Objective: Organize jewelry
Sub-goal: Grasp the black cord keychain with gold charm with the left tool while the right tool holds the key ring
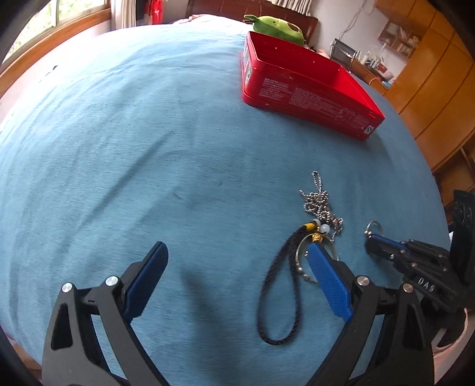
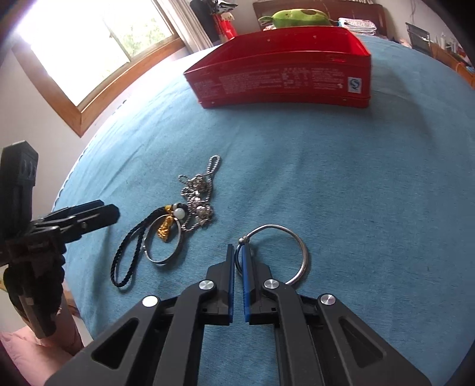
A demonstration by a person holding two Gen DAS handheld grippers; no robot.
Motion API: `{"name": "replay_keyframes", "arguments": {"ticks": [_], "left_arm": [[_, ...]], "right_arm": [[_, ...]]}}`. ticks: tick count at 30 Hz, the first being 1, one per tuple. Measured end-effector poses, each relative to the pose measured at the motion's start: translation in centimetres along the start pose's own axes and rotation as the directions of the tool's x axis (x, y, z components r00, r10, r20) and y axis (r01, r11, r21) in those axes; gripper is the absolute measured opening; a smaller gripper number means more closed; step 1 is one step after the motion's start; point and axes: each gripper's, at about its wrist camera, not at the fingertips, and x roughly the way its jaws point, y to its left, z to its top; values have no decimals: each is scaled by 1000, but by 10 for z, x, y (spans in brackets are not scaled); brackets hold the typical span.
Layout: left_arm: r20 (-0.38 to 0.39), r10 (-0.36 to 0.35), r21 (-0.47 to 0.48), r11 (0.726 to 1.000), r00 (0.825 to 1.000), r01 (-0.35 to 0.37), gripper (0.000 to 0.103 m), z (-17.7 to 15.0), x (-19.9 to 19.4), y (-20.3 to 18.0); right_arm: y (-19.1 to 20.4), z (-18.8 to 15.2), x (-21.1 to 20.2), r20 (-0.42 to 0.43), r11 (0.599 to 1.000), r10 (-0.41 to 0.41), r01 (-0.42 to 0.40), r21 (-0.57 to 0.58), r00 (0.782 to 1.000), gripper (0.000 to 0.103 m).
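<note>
My right gripper [image 2: 237, 252] is shut on a silver bangle [image 2: 292, 237], gripping its open end low over the blue cloth. It also shows in the left wrist view [image 1: 374, 234], with the bangle [image 1: 374, 223] poking out. My left gripper [image 1: 234, 252] is open and empty; its right finger [image 1: 326, 279] lies beside a pile of jewelry. The pile holds a silver ball chain [image 2: 197, 190], a black cord with gold charm and white bead [image 2: 139, 237], and a silver ring bangle [image 2: 163, 240]. A red open tin box [image 2: 282, 74] stands farther back.
A green plush toy [image 2: 297, 14] sits behind the red box. The blue cloth [image 1: 148, 148] covers the bed. A window [image 2: 89, 44] is at left; wooden cabinets [image 1: 430, 89] and a cluttered desk are at right.
</note>
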Motion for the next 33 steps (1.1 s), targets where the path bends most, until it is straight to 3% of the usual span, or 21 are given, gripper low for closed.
{"name": "replay_keyframes", "arguments": {"ticks": [1,3,7,16,24,33], "left_arm": [[1,4,17,1000,1000,-4,93,-1,0,0],[2,17,70,997,1000,-17,81,-4,0,-3],[-42,-36,74,997,998,39,80,-4,5,-1],[-42,-34,87,996,999,38,72,8,14,-11],[-63,-6,165,986,998,16,58,34,31,-30],[-98,-33,221,974,995,54,58,34,37,-36]], "right_arm": [[-1,-1,0,-1,1000,1,-1,3,1000,4],[-3,-1,2,-3,1000,2,-2,2,1000,4],[-3,0,3,-3,1000,6,-6,6,1000,4],[-4,2,5,-6,1000,15,-14,9,1000,4],[-8,2,5,-8,999,35,-35,25,999,4],[-8,3,7,-15,999,41,-40,26,999,4]]}}
